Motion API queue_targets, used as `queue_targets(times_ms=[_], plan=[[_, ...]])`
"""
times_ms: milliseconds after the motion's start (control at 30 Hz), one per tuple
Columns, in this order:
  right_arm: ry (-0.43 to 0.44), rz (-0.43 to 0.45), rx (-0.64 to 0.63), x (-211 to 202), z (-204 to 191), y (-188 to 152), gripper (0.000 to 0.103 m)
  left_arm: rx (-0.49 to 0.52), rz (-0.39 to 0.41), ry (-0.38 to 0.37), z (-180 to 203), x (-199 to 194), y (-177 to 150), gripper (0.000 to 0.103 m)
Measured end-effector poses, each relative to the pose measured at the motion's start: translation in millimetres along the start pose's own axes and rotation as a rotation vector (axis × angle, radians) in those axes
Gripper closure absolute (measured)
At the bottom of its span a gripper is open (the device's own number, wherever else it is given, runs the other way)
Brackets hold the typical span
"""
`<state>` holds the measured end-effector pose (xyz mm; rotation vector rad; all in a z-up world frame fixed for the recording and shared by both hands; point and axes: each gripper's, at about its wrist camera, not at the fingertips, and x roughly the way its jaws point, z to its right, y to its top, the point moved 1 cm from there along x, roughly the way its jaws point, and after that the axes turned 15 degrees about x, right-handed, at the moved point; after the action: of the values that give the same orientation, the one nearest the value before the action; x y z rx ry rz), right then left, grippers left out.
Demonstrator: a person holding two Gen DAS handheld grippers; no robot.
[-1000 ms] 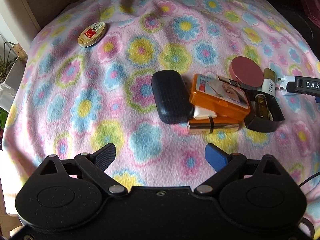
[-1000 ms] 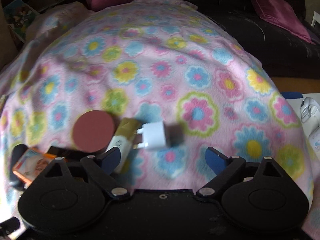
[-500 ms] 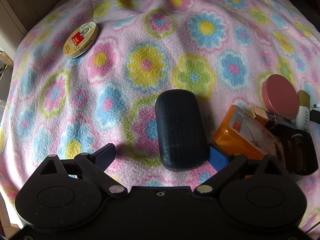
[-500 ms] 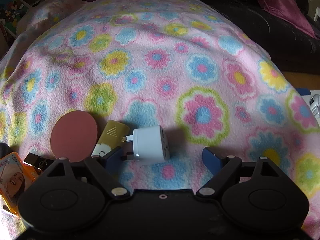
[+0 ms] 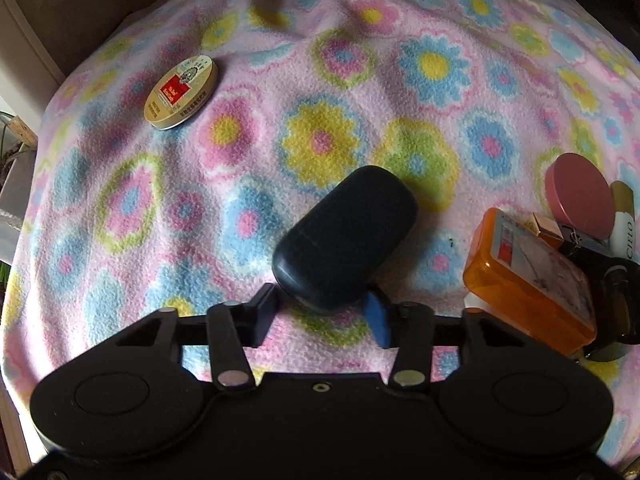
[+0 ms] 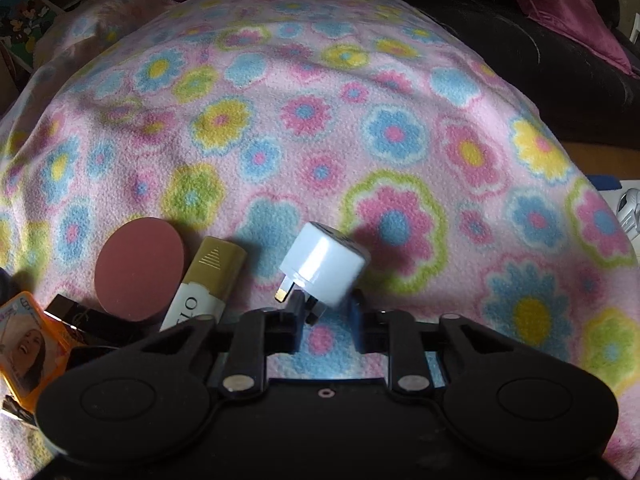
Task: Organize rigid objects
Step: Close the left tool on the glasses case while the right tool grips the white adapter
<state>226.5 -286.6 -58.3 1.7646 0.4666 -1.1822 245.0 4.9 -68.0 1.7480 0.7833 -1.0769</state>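
On the flowered blanket lies a dark navy oval case. Its near end sits between the fingers of my left gripper, whose jaws are closing with the pads pressing its sides. In the right wrist view a white plug adapter is tipped up with its prongs toward me. My right gripper is closing on its prong end, and the pads touch it.
A round gold tin lies far left. At the right sit an orange box, a pink disc, a gold-and-white tube and a black box. A dark sofa borders the blanket.
Both grippers went from wide open to closed. The left one moved up to the navy case, which has swung askew. The white adapter has tipped up between the right fingers.
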Motion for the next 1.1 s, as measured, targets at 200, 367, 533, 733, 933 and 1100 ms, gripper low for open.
queue_targets(times_ms=[200,367,533,733,933,1100], plan=[[0.019,-0.023,0.038,-4.0,6.4,-2.2,0.073,-0.056,-0.019,-0.032,-16.7,-5.2,-2.3,0.059],[0.033,0.026,0.062,-15.1,7.9,0.5,0.041,-0.205,-0.061,-0.053,-37.0,-0.6,-7.1,0.041],[0.075,0.022,0.066,-13.9,0.5,6.5,0.031,-0.245,-0.039,-0.078,-37.7,-2.1,-1.6,0.026],[0.072,0.006,0.017,2.2,-15.9,11.5,0.036,-0.268,-0.009,-0.086,-30.2,0.9,16.3,0.016],[0.119,-0.029,0.033,6.5,-15.7,13.0,0.065,-0.287,-0.026,-0.092,-28.8,12.7,29.8,0.012],[0.116,-0.01,0.038,2.9,-14.8,13.0,0.065,-0.35,-0.065,-0.105,-30.8,27.7,39.1,0.012]])
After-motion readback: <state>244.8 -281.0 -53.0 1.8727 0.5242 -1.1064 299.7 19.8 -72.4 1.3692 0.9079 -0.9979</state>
